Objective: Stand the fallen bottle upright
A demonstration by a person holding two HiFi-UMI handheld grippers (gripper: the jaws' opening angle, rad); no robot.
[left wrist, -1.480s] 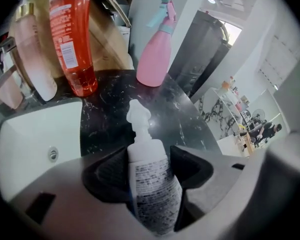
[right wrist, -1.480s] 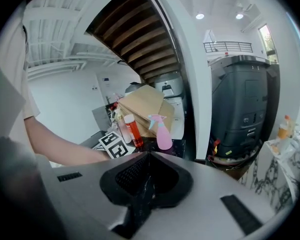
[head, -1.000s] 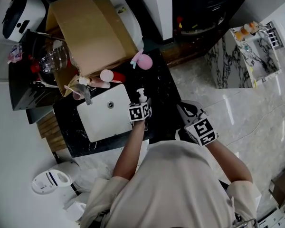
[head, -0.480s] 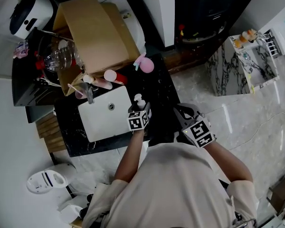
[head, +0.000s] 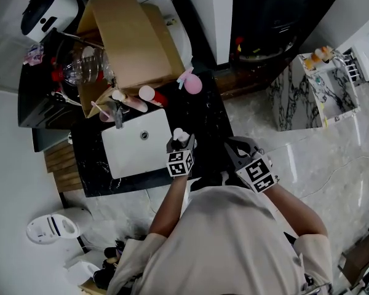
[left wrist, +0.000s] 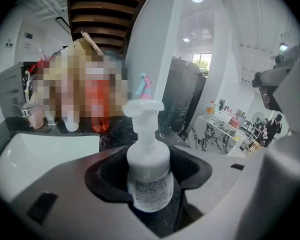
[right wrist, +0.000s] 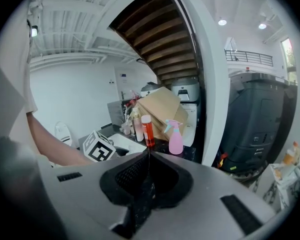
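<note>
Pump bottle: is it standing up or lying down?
Standing up. The pump bottle has its pump head on top, and the left gripper grips its body.

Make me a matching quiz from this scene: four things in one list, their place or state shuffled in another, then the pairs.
1 pump bottle
2 spray bottle
3 right gripper
4 cardboard box

A jaws together, empty
B brown, beyond the white sink
C upright between the left gripper's jaws
D pink, standing free on the black counter

Pairs: 1-C, 2-D, 3-A, 4-B

Glossy marble floor (head: 313, 152), blk counter (head: 204, 112)
</note>
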